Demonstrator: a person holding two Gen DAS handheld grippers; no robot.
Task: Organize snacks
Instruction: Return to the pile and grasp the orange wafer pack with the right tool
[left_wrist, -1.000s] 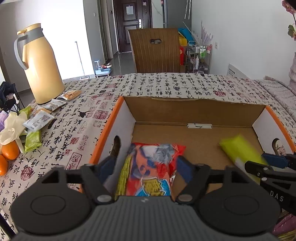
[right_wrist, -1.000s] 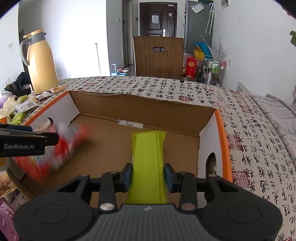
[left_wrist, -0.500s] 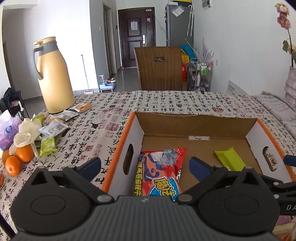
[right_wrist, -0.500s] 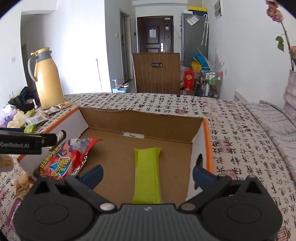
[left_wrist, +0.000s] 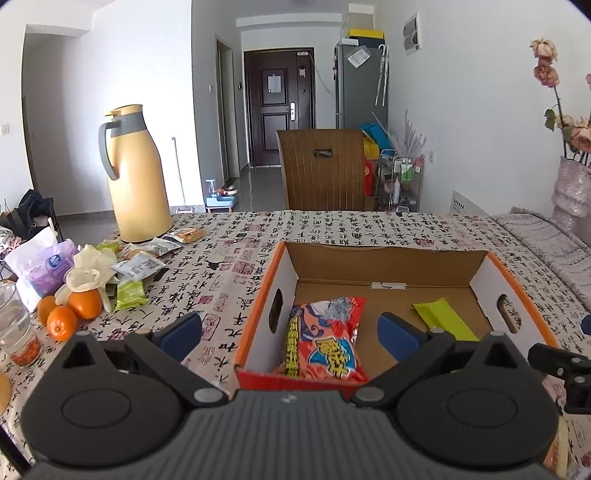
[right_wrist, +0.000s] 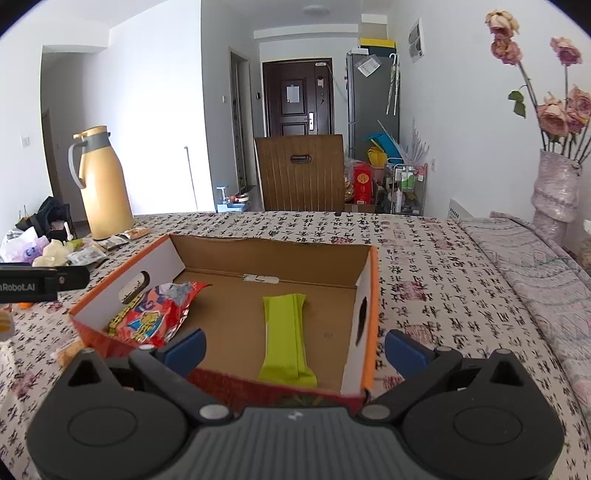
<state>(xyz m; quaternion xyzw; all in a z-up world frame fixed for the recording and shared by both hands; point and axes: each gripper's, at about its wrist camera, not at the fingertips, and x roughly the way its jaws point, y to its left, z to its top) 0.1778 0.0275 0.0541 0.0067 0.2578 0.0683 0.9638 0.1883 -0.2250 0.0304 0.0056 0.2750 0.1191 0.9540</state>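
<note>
An orange-rimmed cardboard box (left_wrist: 386, 264) (right_wrist: 271, 251) stands on the patterned tablecloth. Inside it lie a red snack bag (left_wrist: 325, 341) (right_wrist: 155, 314) at the left and a lime-green snack pack (left_wrist: 443, 318) (right_wrist: 286, 341) further right. My left gripper (left_wrist: 291, 334) hangs open above the box's near left corner, nothing between its blue pads. My right gripper (right_wrist: 295, 349) is open too, over the near edge, with the green pack lying free below it. More loose snack packets (left_wrist: 144, 260) (right_wrist: 96, 249) lie at the far left by the jug.
A tall yellow thermos jug (left_wrist: 135, 190) (right_wrist: 105, 188) stands at the back left. Oranges (left_wrist: 72, 312), a tissue pack (left_wrist: 37, 269) and a glass (left_wrist: 14, 328) crowd the left edge. A wooden chair (left_wrist: 325, 173) sits behind the table; a vase with flowers (right_wrist: 556, 188) is at right.
Both grippers let go of their snacks, opened wide and drew back and up from the box. The red bag and green pack now rest on the box floor.
</note>
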